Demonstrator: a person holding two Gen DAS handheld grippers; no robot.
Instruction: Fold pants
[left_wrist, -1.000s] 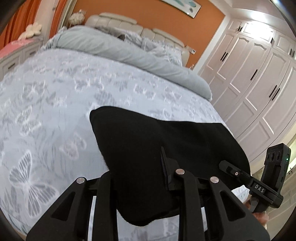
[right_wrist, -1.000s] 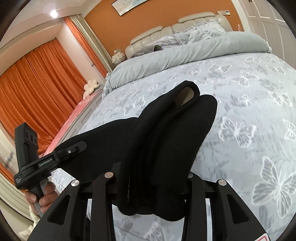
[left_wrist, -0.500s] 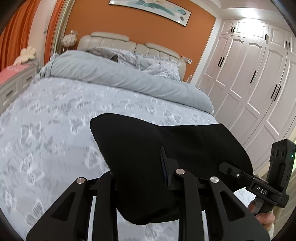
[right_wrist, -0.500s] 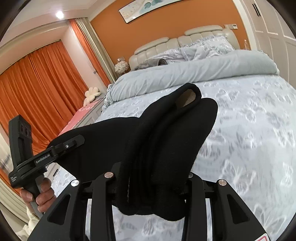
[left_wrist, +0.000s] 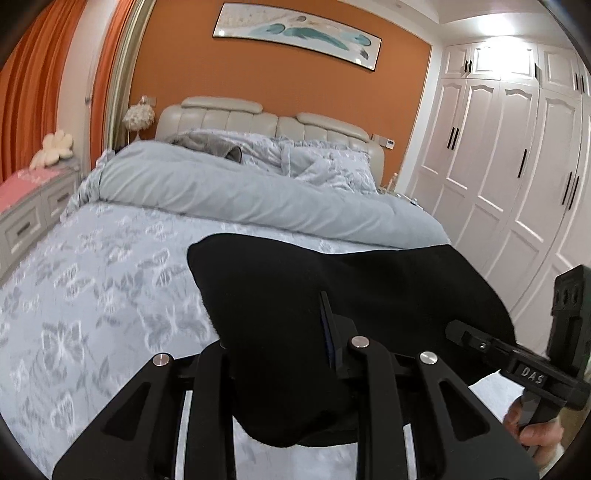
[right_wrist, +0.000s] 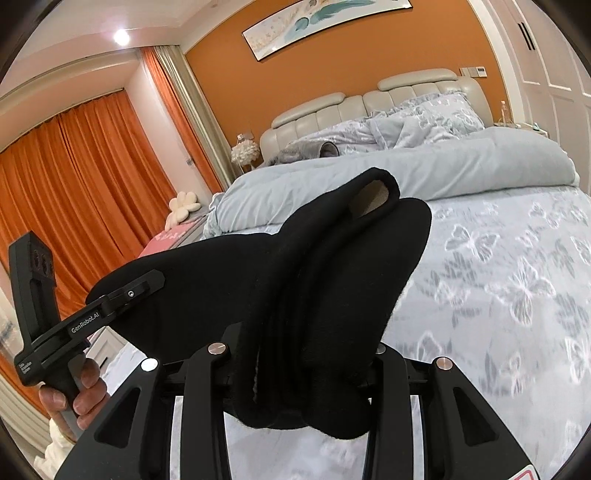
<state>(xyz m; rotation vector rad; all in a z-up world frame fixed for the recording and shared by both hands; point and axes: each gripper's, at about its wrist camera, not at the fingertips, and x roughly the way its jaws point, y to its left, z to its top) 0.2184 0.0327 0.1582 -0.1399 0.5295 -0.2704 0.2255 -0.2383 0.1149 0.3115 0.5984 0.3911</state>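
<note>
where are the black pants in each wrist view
Left wrist: black pants fill the lower centre, clamped in the left gripper, stretching right.
Right wrist: bunched folds at centre, clamped in the right gripper, stretching left.
Shared landmark: the beige headboard.

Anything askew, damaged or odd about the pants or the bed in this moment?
Nothing damaged. The black fleece pants hang bunched between both grippers, above the butterfly-print bedspread. One fold at the right gripper gapes, showing pale lining. The left gripper grips a flatter edge.

Bright ceiling light, fisheye-warped edges
</note>
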